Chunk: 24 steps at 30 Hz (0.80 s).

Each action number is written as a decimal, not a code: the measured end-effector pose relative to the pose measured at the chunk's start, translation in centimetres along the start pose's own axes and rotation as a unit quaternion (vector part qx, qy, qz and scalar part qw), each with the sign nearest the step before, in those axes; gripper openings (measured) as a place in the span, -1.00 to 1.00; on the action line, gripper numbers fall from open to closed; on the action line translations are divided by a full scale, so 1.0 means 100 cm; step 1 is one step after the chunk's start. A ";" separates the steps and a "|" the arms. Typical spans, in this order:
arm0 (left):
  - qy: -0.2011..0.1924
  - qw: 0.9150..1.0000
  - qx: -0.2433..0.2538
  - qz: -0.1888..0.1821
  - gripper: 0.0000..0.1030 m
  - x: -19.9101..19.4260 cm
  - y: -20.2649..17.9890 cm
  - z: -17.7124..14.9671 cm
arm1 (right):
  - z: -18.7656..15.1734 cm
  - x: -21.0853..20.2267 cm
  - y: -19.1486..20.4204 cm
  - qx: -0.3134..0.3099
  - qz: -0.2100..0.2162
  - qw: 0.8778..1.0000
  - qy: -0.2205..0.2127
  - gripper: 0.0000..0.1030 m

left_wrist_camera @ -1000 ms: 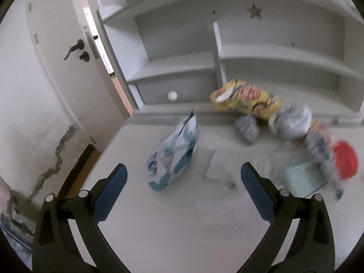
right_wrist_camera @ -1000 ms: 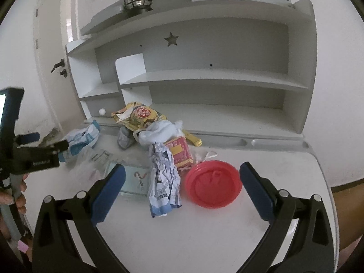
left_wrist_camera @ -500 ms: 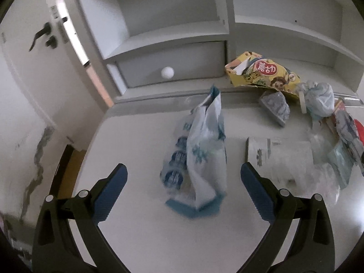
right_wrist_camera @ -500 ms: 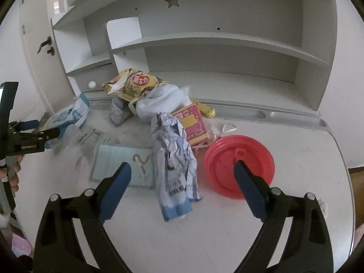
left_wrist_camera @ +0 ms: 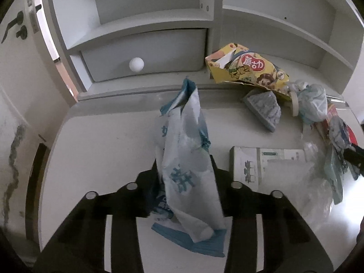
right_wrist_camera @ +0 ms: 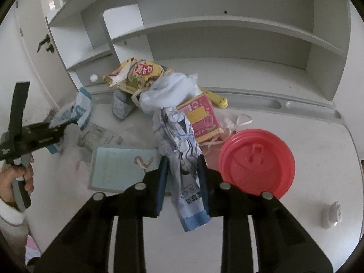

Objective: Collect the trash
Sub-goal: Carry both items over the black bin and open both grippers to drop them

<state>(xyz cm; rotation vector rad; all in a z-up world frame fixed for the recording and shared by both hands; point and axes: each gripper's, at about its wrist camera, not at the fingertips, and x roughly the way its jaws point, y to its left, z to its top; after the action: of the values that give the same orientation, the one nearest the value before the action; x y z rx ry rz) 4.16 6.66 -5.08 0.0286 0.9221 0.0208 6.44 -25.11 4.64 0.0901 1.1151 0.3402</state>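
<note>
A blue-and-white snack bag [left_wrist_camera: 186, 159] stands upright on the white desk [left_wrist_camera: 102, 154]. My left gripper [left_wrist_camera: 184, 166] has a finger against each side of it and its jaws are closing. In the right wrist view the same gripper [right_wrist_camera: 52, 132] shows at the far left, held by a hand [right_wrist_camera: 13, 177]. A crumpled white-and-blue wrapper [right_wrist_camera: 182, 141] lies lengthwise between the fingers of my right gripper [right_wrist_camera: 182, 159]. Those jaws are closing too, with the pads touching its sides.
A red lid [right_wrist_camera: 257, 161], pink box [right_wrist_camera: 202, 118], white plastic bag [right_wrist_camera: 168, 88], yellow snack box [right_wrist_camera: 138, 72] and light blue booklet [right_wrist_camera: 118, 168] crowd the desk's middle. A grey pack [left_wrist_camera: 264, 109] and a white leaflet [left_wrist_camera: 261, 163] lie near the snack bag. Shelves and a drawer [left_wrist_camera: 145, 52] rise behind.
Both grippers have come down and forward, and both jaws went from wide open to narrow. The left now has the snack bag between its fingers, the right the crumpled wrapper.
</note>
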 end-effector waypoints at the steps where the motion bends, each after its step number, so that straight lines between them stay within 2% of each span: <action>1: -0.013 1.000 -0.004 0.003 -0.32 -0.008 0.002 -0.001 | 0.000 -0.006 0.000 0.004 0.004 1.000 -0.009 -0.50; 6: -0.070 0.997 -0.028 0.012 -0.35 -0.055 0.007 0.001 | 0.005 -0.043 0.000 0.005 0.016 0.998 -0.056 -0.50; 9: -0.107 0.994 -0.021 0.014 -0.35 -0.093 -0.006 0.004 | 0.007 -0.065 -0.004 0.009 0.022 0.997 -0.074 -0.50; 12: -0.139 0.990 0.010 -0.018 -0.35 -0.130 -0.046 0.006 | 0.006 -0.110 -0.024 0.036 0.025 0.993 -0.110 -0.50; 14: -0.154 0.984 0.049 -0.070 -0.35 -0.156 -0.100 0.004 | -0.003 -0.157 -0.049 0.057 0.014 0.988 -0.142 -0.50; 16: -0.163 0.972 0.102 -0.133 -0.34 -0.178 -0.171 -0.005 | -0.020 -0.203 -0.077 0.079 -0.009 0.983 -0.165 -0.50; 17: -0.164 0.967 0.119 -0.154 -0.34 -0.186 -0.194 -0.010 | -0.036 -0.231 -0.100 0.101 -0.023 0.979 -0.175 -0.50; 18: -0.162 0.957 0.148 -0.190 -0.34 -0.196 -0.237 -0.020 | -0.049 -0.249 -0.117 0.118 -0.033 0.976 -0.179 -0.50; 19: -0.158 0.950 0.166 -0.211 -0.34 -0.199 -0.264 -0.027 | -0.065 -0.267 -0.134 0.137 -0.046 0.973 -0.180 -0.50; 21: -0.131 0.925 0.217 -0.283 -0.34 -0.210 -0.342 -0.052 | -0.106 -0.301 -0.174 0.182 -0.082 0.963 -0.180 -0.50; 22: -0.118 0.913 0.243 -0.306 -0.34 -0.213 -0.376 -0.066 | -0.133 -0.319 -0.199 0.214 -0.100 0.955 -0.177 -0.50; 24: -0.092 0.893 0.282 -0.337 -0.35 -0.213 -0.427 -0.091 | -0.174 -0.339 -0.235 0.265 -0.116 0.942 -0.171 -0.50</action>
<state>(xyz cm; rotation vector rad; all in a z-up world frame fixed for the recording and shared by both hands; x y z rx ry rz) -15.72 -36.49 4.99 0.2439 0.6817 -0.8873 -17.15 -59.62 20.57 0.4731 0.8350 -0.1911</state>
